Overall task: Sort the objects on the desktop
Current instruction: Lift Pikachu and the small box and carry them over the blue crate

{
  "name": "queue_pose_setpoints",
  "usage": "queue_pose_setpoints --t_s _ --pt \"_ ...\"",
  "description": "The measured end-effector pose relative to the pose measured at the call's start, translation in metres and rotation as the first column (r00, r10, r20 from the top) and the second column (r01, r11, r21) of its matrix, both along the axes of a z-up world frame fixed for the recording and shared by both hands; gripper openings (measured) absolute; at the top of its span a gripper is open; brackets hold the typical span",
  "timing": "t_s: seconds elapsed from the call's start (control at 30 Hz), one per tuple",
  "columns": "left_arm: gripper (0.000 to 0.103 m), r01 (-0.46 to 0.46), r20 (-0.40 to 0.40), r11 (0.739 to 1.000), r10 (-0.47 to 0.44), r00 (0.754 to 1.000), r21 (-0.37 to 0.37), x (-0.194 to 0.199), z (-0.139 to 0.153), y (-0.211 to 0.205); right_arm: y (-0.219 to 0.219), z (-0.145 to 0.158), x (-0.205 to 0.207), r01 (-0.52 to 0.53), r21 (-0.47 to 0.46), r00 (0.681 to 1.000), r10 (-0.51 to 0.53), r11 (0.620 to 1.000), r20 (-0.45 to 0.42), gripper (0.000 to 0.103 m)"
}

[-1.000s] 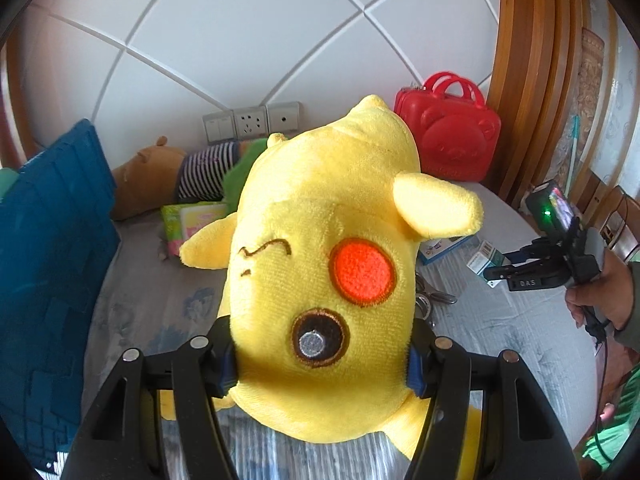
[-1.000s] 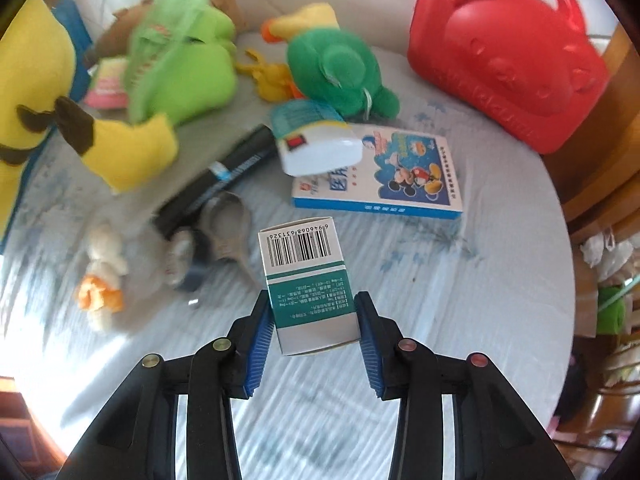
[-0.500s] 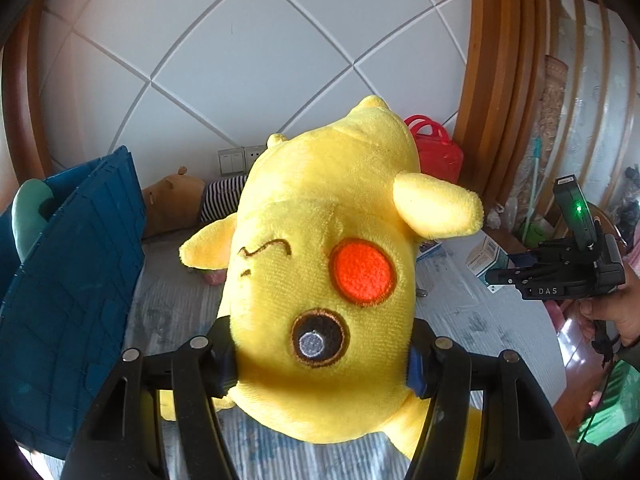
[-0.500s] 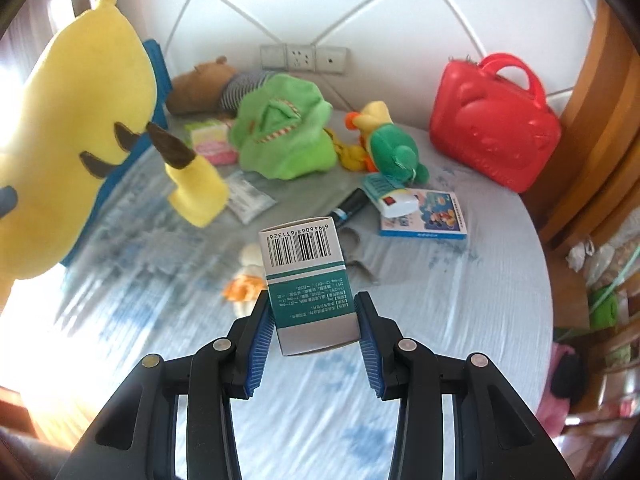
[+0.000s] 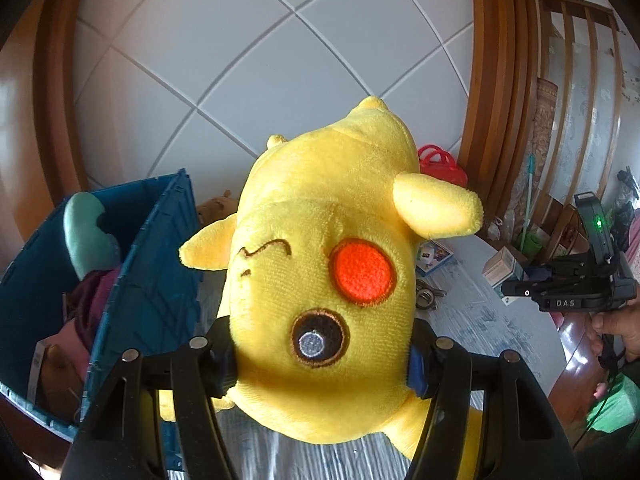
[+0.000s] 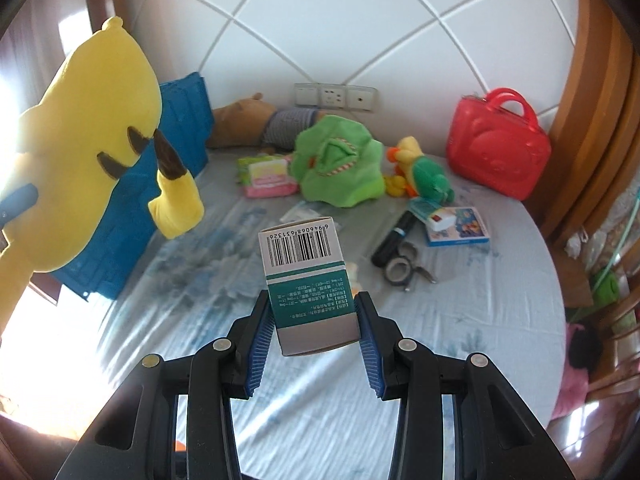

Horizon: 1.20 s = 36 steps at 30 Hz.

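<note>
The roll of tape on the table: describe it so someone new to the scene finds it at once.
Start at the red case by the wall and come forward past the cartoon picture book. Just in front lies the roll of tape, flat on the blue cloth beside a black tube. It is the only dark ring there.

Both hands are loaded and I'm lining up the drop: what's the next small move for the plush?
Probably carry the yellow plush left over the open blue bin before releasing: the left gripper grips it clear of the table, and the bin already holds soft toys.
</note>
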<state>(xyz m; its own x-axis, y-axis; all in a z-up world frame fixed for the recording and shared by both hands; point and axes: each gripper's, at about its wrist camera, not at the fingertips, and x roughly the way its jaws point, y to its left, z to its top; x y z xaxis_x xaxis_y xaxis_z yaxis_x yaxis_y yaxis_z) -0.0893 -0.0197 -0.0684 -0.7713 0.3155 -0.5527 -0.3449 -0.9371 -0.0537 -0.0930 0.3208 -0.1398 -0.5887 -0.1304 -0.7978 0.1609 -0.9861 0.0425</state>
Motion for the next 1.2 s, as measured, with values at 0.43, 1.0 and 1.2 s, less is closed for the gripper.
queue_pose_setpoints --t_s 0.43,1.0,1.2 --pt "0.063 -0.177 -0.039 0.983 0.179 0.983 0.047 0.032 0.039 -0.044 -0.072 0.042 -0.022 -0.213 -0.004 0.972 0.212 0.977 -0.103 0.039" --pt "0.063 -0.308 -0.167 0.948 0.317 0.934 0.079 0.016 0.084 -0.222 -0.259 0.085 -0.055 -0.352 0.024 0.917 0.35 0.936 -0.193 0.039" --pt "0.063 -0.289 -0.179 0.955 0.297 0.938 0.071 -0.009 0.08 -0.291 -0.347 0.107 -0.076 -0.359 0.023 0.904 0.354 0.933 -0.238 0.039"
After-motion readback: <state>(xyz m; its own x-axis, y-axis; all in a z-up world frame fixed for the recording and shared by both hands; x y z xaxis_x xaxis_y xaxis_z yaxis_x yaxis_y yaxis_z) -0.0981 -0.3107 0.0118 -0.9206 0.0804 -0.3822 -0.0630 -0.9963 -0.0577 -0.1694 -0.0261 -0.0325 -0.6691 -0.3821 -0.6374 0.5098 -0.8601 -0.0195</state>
